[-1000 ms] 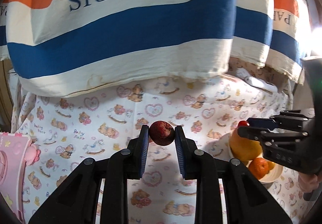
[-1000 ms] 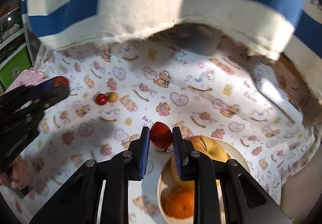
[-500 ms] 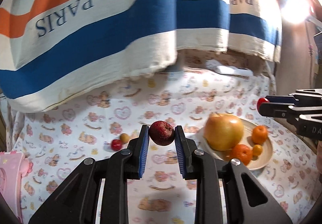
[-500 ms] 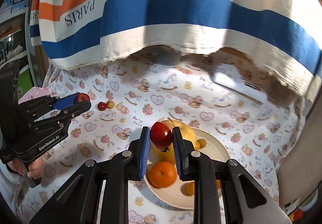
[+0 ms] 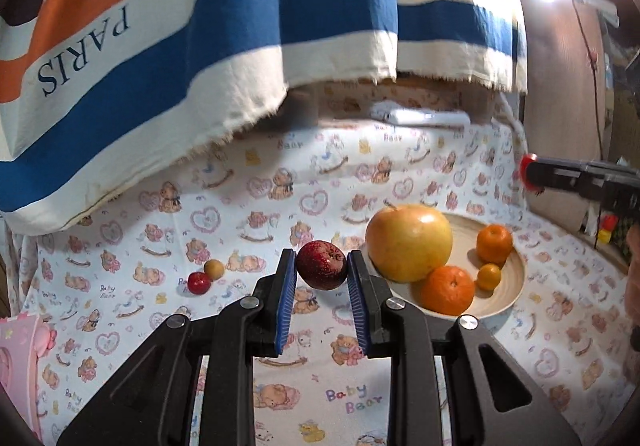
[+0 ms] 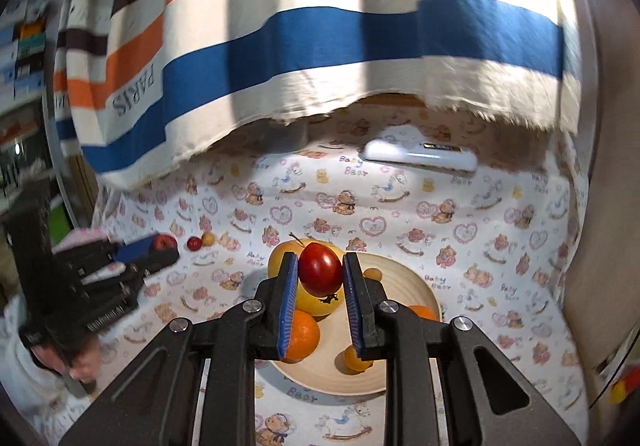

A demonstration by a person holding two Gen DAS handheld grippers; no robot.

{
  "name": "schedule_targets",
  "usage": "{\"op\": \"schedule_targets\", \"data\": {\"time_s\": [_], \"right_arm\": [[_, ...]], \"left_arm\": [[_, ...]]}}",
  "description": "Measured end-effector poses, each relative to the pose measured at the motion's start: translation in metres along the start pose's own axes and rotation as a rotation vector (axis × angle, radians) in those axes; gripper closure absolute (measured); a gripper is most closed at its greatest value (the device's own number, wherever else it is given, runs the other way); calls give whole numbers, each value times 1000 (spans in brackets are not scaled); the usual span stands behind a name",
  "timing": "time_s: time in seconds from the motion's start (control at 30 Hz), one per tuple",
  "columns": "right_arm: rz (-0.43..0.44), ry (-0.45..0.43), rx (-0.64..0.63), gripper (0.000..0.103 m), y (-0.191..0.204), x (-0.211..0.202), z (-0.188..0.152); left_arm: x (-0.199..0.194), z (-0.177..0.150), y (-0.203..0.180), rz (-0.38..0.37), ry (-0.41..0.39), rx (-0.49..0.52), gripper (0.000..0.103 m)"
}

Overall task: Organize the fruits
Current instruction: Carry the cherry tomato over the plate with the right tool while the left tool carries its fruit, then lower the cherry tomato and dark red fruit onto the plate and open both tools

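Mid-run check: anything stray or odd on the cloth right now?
Two small fruits, a red one and a yellowish one, sit loose on the cloth, away from the plate. Both tongs hold red fruit: left tongs, right tongs. No spills visible.

A dark red speckled fruit sits pinched between blue pads at frame centre. Right of it, a pale wooden bowl holds a large yellow apple, two oranges and a small kumquat. At centre left, a small red fruit touches a small tan fruit. A glossy red plum is clamped above the bowl.
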State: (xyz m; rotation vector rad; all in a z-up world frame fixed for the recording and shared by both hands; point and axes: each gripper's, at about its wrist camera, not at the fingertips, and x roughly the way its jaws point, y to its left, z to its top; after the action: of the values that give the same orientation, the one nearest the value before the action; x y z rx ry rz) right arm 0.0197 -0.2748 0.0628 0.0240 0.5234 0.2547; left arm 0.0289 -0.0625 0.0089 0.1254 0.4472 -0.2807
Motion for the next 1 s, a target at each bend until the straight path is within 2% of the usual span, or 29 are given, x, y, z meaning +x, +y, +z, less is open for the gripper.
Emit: {"op": "schedule_targets", "data": {"time_s": [0.13, 0.2, 0.33, 0.53, 0.63, 0.7, 1.0], "right_arm": [[-33, 45, 27, 80, -10, 5, -1], [1, 100, 80, 80, -20, 12, -3], [-27, 208, 124, 80, -32, 30, -14], [-67, 307, 127, 80, -40, 45, -29], [-119, 326, 114, 80, -41, 49, -32], [-105, 336, 108, 80, -40, 49, -33], [-70, 367, 187, 80, -58, 52, -34]], "left_arm": [[0, -1, -8, -7, 3, 28, 78], [-1, 0, -15, -42, 17, 33, 78], [8, 0, -36, -148, 86, 61, 78], [15, -4, -75, -191, 126, 162, 78], [18, -4, -91, -178, 139, 196, 78], [22, -4, -104, -181, 148, 230, 78], [38, -1, -135, -208, 180, 245, 78]]}}
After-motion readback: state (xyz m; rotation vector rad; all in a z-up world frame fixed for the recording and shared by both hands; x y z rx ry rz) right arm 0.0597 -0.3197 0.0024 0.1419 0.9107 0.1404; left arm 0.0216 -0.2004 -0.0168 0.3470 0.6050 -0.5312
